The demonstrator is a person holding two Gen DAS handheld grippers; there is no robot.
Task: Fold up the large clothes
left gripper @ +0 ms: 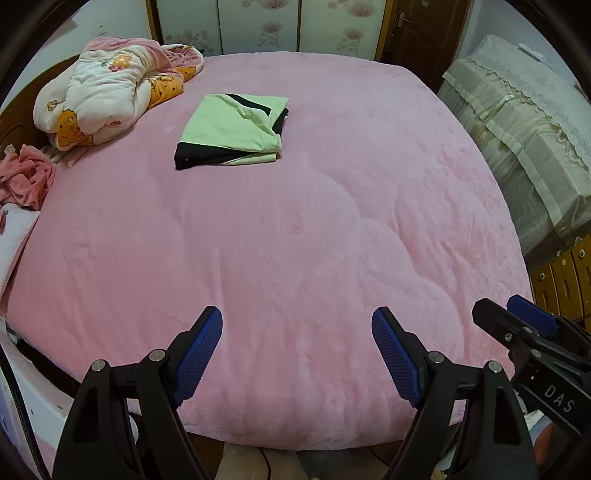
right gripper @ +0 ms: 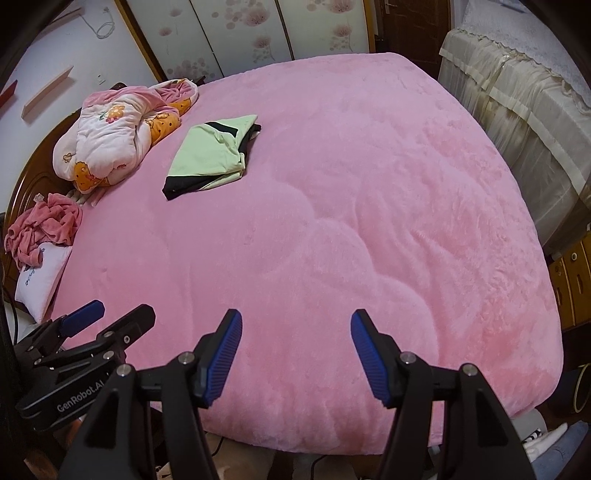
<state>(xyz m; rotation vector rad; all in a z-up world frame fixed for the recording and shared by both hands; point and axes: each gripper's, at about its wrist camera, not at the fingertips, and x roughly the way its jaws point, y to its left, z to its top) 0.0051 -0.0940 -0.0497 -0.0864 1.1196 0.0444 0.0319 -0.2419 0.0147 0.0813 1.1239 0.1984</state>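
A light green garment with black trim (left gripper: 232,130) lies folded into a flat packet on the far left part of the pink bed (left gripper: 295,240); the right wrist view shows the same folded garment (right gripper: 210,157). My left gripper (left gripper: 297,321) hangs open over the bed's near edge, nothing between its blue pads. My right gripper (right gripper: 296,321) is open too, jaws spread with only the pink cover behind them. Both grippers are well short of the garment. Each gripper shows in the other's view: the right gripper (left gripper: 517,314) at the right edge, the left gripper (right gripper: 110,314) at the lower left.
A bundled white, pink and orange quilt (left gripper: 110,92) lies at the bed's far left corner, a crumpled pink cloth (left gripper: 26,177) and a white pillow (right gripper: 40,280) beside it. Cream-covered furniture (left gripper: 524,129) stands to the right, wooden drawers (left gripper: 565,277) below it. Wardrobe doors (left gripper: 258,26) back the bed.
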